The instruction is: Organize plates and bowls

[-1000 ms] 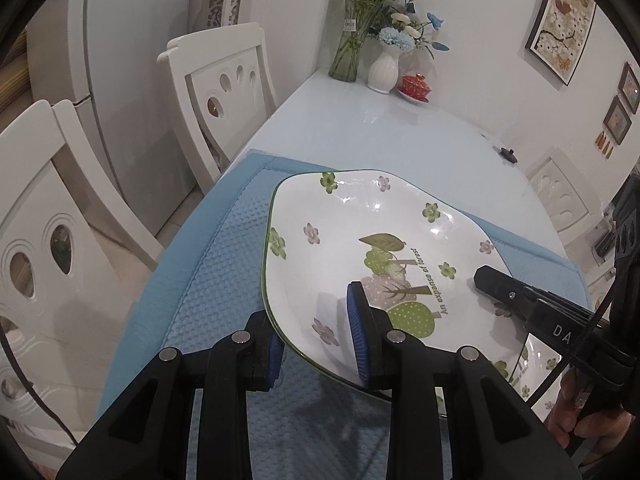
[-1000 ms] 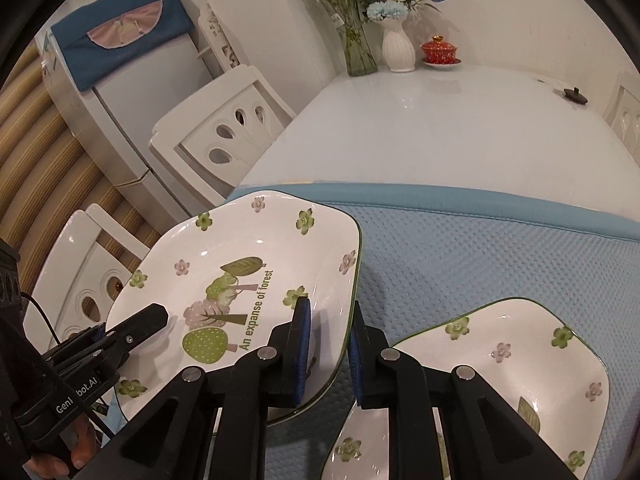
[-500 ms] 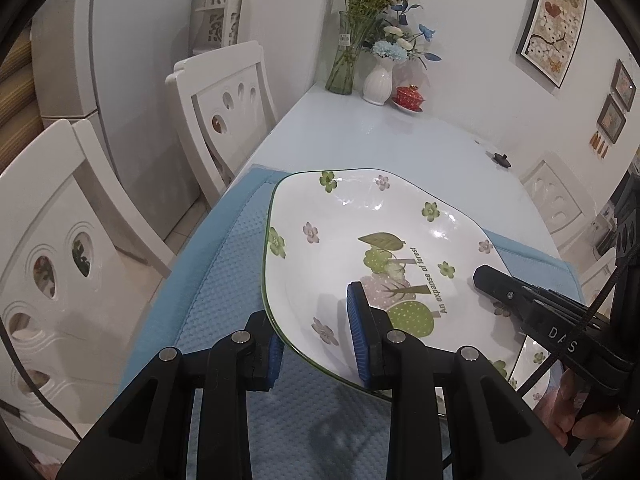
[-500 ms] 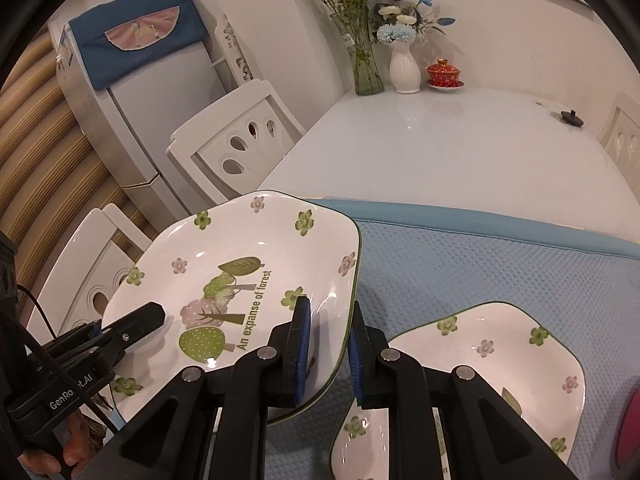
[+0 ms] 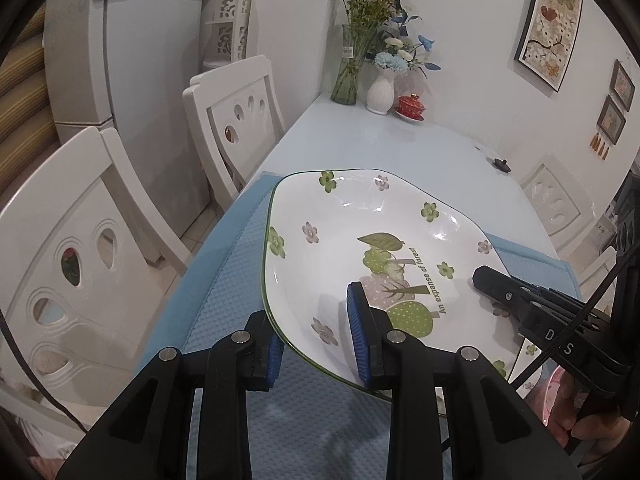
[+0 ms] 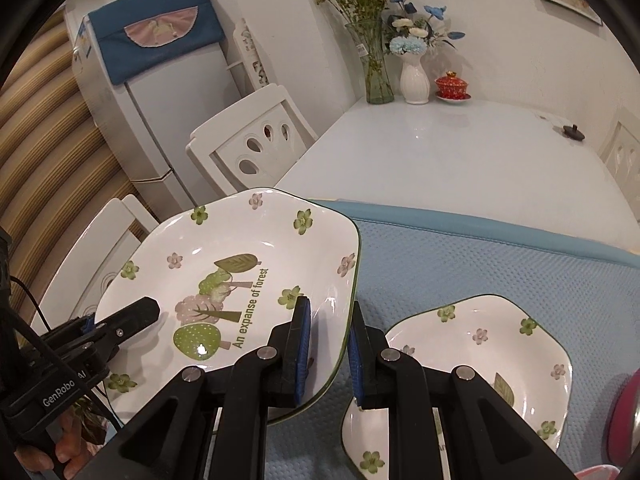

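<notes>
White ceramic plate [image 5: 360, 264], clamped at opposite rims by left gripper [image 5: 316, 344] and right gripper [image 6: 326, 350], hangs above the blue mat's [image 6: 500, 264] left edge; lifting evenly keeps it level.

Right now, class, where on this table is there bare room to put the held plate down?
Free: the blue mat beyond the second plate, and the white tabletop between the mat's far edge and the vases. Crowded: the near right, where the second plate lies beside a pink object.
</notes>
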### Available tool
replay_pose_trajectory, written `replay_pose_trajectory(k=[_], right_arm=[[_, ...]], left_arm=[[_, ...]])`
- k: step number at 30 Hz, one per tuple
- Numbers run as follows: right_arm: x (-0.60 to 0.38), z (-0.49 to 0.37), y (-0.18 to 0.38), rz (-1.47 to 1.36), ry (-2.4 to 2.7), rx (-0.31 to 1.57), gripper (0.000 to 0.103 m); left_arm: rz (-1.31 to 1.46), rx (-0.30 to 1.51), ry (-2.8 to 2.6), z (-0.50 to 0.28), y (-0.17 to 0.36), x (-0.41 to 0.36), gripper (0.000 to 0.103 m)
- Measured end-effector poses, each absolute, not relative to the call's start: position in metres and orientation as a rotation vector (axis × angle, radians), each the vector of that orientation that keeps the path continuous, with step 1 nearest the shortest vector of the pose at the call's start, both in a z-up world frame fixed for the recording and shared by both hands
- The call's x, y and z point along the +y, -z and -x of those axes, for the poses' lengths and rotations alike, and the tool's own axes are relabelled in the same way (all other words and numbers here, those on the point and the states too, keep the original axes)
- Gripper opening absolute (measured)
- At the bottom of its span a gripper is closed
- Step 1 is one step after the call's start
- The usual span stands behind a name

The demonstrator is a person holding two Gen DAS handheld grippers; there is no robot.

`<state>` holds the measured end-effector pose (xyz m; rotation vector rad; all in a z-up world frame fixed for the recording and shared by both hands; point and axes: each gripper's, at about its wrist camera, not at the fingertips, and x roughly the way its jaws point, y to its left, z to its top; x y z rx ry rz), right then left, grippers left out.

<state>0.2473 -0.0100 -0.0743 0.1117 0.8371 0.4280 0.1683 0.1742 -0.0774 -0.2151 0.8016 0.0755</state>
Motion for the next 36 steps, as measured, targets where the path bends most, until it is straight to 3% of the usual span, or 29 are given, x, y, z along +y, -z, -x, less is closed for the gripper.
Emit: replay_pose_trajectory(k=[36], right_arm=[[-0.014, -0.209, 0.065, -0.141, -0.446, 0.836, 0.016]], left_arm=[[0.167, 0.797, -0.082, -0.131, 0.056, 0.171, 0.026]])
